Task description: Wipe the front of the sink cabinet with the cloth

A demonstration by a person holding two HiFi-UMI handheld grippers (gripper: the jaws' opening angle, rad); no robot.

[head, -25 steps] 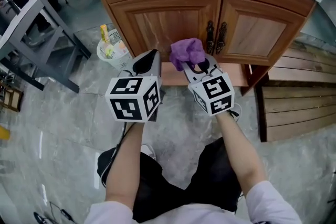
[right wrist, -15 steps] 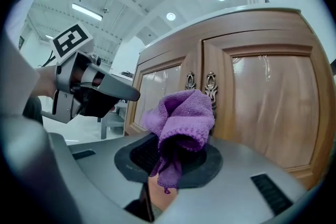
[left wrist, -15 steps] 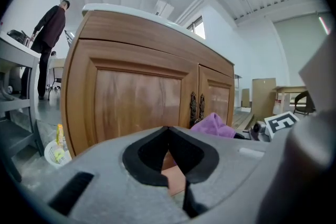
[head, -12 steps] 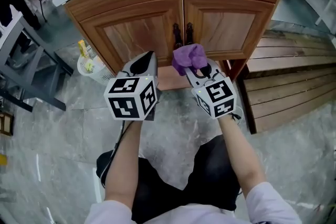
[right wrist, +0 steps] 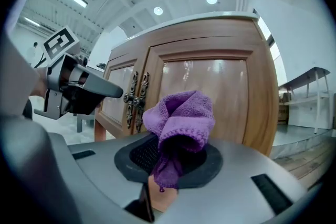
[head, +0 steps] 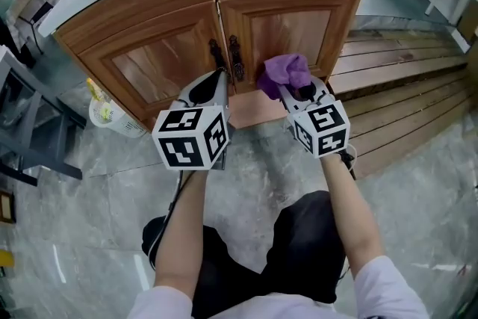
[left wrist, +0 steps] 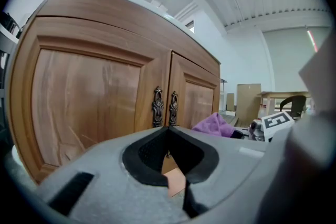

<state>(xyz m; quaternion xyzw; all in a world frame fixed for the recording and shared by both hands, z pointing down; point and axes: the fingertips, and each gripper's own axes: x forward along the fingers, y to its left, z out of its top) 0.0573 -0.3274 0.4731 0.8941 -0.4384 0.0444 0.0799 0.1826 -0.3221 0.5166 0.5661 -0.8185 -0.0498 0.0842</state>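
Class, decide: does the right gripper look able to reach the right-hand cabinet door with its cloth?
Probably yes: the right gripper, shut on the cloth, faces the right-hand door with nothing between them.

head view | cabinet front [head: 172,26] slid from right-centre to left-centre of frame | handles [head: 226,60] were right of the cloth [head: 285,72], now left of it | right gripper [head: 297,90] carried the cloth rightward, now before the right door [head: 291,30] | basket [head: 112,116] drifted lower left
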